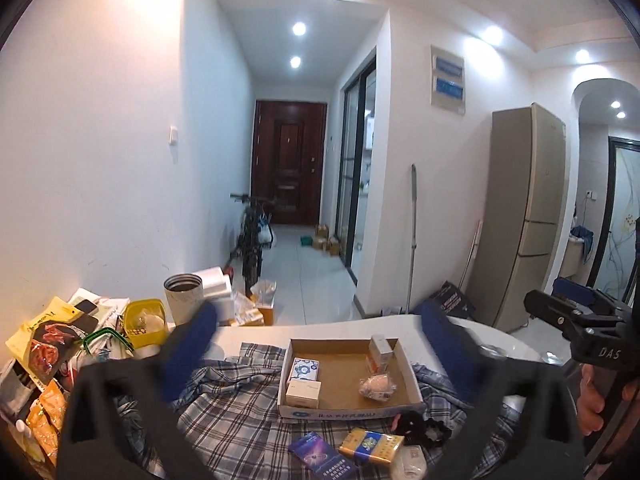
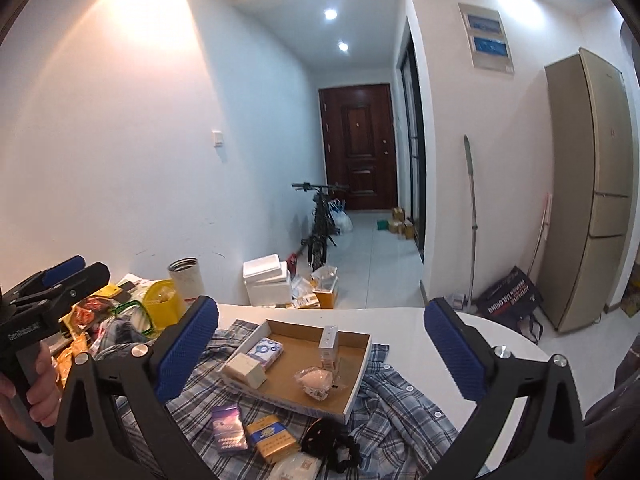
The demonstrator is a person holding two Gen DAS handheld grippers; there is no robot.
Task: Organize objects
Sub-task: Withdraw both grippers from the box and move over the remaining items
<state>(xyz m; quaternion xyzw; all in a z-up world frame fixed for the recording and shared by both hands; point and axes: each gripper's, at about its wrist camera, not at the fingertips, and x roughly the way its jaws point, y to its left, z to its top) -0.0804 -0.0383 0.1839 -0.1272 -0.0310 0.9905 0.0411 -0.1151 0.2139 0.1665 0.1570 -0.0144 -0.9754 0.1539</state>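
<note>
A shallow cardboard tray (image 1: 410, 376) (image 2: 358, 374) lies on a plaid shirt (image 1: 240, 408) (image 2: 400, 404) on the white table. Inside it are a blue-patterned box (image 1: 306, 369) (image 2: 266, 350), a white box (image 1: 303, 393) (image 2: 244, 370), an upright orange-white carton (image 1: 378, 354) (image 2: 329, 346) and a wrapped pale bun (image 1: 378, 386) (image 2: 316, 382). In front of the tray lie a purple pack (image 1: 322, 458) (image 2: 228, 426), a yellow-blue pack (image 1: 372, 444) (image 2: 272, 436) and a black scrunchie (image 1: 420, 428) (image 2: 332, 442). My left gripper (image 1: 320, 334) and right gripper (image 2: 322, 334) hover above, both open and empty.
Snack bags (image 1: 44, 344), a yellow container (image 1: 144, 322) (image 2: 162, 306) and a metal cup (image 1: 183, 298) (image 2: 185, 274) crowd the table's left end. The other gripper and a hand show at each view's side. Beyond are foam boxes (image 2: 266, 280), a bicycle (image 2: 320, 220) and a fridge (image 2: 592, 188).
</note>
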